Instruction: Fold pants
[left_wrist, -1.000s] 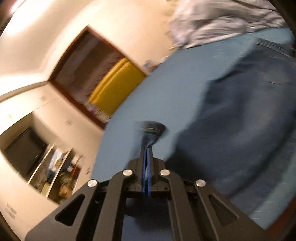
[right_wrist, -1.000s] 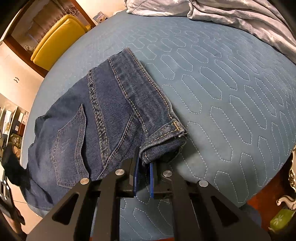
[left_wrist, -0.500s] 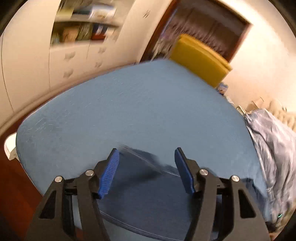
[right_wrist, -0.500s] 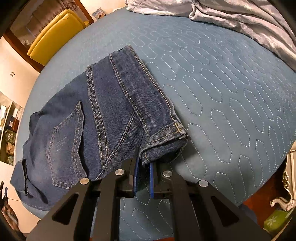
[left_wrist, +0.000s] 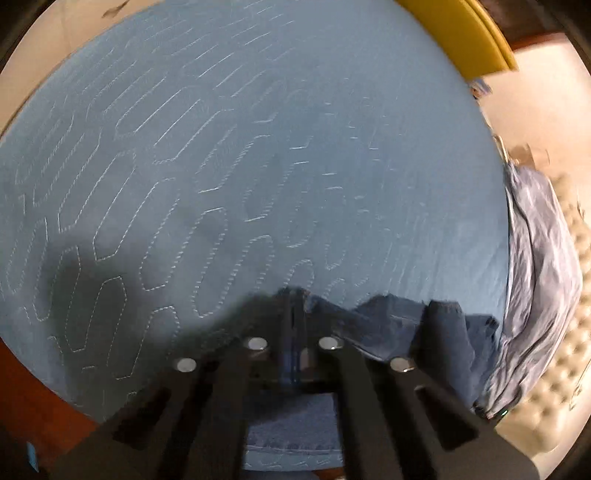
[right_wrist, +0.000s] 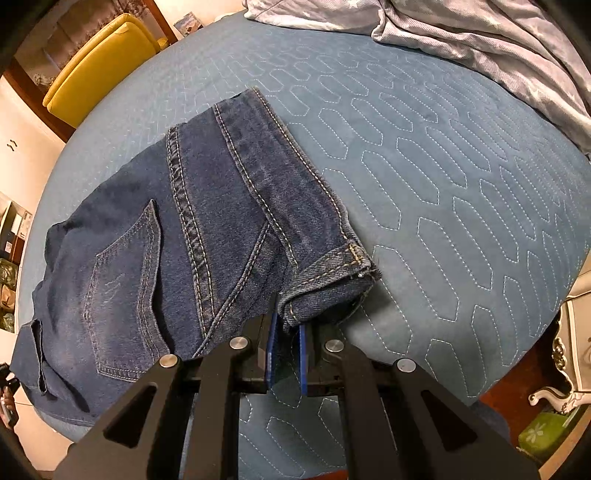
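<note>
Dark blue jeans (right_wrist: 207, 229) lie folded on the blue quilted bed (right_wrist: 443, 184), with a back pocket (right_wrist: 122, 288) facing up at the left. My right gripper (right_wrist: 287, 326) is shut on the hem of the leg (right_wrist: 332, 269) at the fold's near right corner. In the blurred left wrist view the jeans (left_wrist: 399, 325) show only as a bunched edge at the bottom. My left gripper (left_wrist: 294, 310) is shut on that edge, with denim rising around its tips. The rest of the jeans lies hidden under that gripper.
A crumpled grey blanket (right_wrist: 480, 40) lies along the far side of the bed. A yellow chair (right_wrist: 96, 62) stands beyond the bed's far left. A cream tufted headboard (left_wrist: 554, 350) is at the right. White ornate furniture (right_wrist: 576, 332) stands by the near right corner.
My left gripper swung round, opened over the jeans' edge and has shut on it. The right gripper kept its grip on the hem and stayed about in place.
</note>
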